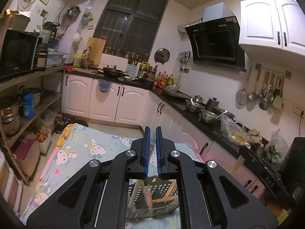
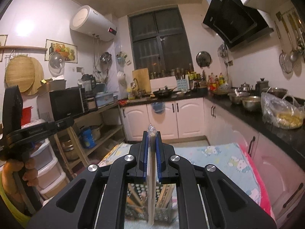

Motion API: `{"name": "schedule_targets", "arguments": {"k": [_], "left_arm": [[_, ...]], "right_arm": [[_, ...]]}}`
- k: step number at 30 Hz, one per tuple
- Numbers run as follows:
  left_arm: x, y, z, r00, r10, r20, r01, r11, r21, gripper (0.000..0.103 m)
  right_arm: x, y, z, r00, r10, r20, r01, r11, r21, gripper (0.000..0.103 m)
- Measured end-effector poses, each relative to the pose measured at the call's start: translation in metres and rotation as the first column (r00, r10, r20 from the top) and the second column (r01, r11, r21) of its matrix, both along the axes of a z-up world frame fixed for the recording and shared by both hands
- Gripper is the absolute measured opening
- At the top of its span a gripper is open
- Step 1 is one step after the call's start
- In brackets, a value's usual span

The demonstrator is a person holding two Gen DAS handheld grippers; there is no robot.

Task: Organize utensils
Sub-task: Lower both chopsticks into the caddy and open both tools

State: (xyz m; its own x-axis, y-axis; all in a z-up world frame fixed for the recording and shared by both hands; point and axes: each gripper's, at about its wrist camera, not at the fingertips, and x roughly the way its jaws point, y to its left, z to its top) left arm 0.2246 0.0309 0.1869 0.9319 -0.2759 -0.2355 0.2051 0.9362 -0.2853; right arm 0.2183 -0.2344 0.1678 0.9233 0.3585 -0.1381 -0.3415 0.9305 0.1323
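A plastic-wrapped pair of chopsticks [image 2: 151, 171] stands clamped between the right gripper's [image 2: 152, 133] blue pads, its wrapped tip poking past the fingertips; only the right view shows its full length running down toward a dark slotted basket [image 2: 164, 196] of wooden utensils on the cartoon-print cloth [image 2: 219, 158]. The left gripper [image 1: 152, 128] is clenched too, on a thin crinkled bit of clear wrapper [image 1: 152, 143] (what is inside cannot be told). The left view alone shows the basket's [image 1: 162, 189] heart cutout and the ladles [image 1: 266, 93] on the wall rail; the right view alone catches the person's left hand [image 2: 21, 171] gripping the other gripper's handle.
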Motion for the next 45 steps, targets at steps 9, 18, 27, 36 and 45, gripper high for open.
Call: {"name": "schedule_targets", "arguments": {"k": [9,18,27,36,45], "left_arm": [[0.015,-0.004,-0.016,1.000,0.004,0.001,-0.004,1.000,-0.018,0.002],[0.026,-0.008,-0.042,0.999,-0.018,-0.041,0.017,0.999,-0.031,0.002],[0.032,-0.016,-0.067,0.997,-0.028,-0.076,0.028,1.000,-0.010,0.002],[0.035,-0.019,-0.084,0.993,-0.021,-0.112,0.022,1.000,0.009,0.002],[0.040,-0.017,-0.101,0.988,-0.006,-0.152,0.010,1.000,0.025,0.002]], "right_arm": [[0.023,0.009,-0.003,0.998,-0.012,0.068,0.012,1.000,-0.009,0.008],[0.049,0.026,-0.026,0.997,-0.014,0.070,0.016,0.999,-0.040,0.008],[0.067,0.040,-0.055,0.999,-0.012,0.049,0.013,0.999,-0.031,0.008],[0.076,0.049,-0.080,1.000,0.010,0.007,-0.010,1.000,-0.030,0.008],[0.082,0.047,-0.101,0.998,0.024,-0.063,-0.025,0.999,-0.025,0.008]]}}
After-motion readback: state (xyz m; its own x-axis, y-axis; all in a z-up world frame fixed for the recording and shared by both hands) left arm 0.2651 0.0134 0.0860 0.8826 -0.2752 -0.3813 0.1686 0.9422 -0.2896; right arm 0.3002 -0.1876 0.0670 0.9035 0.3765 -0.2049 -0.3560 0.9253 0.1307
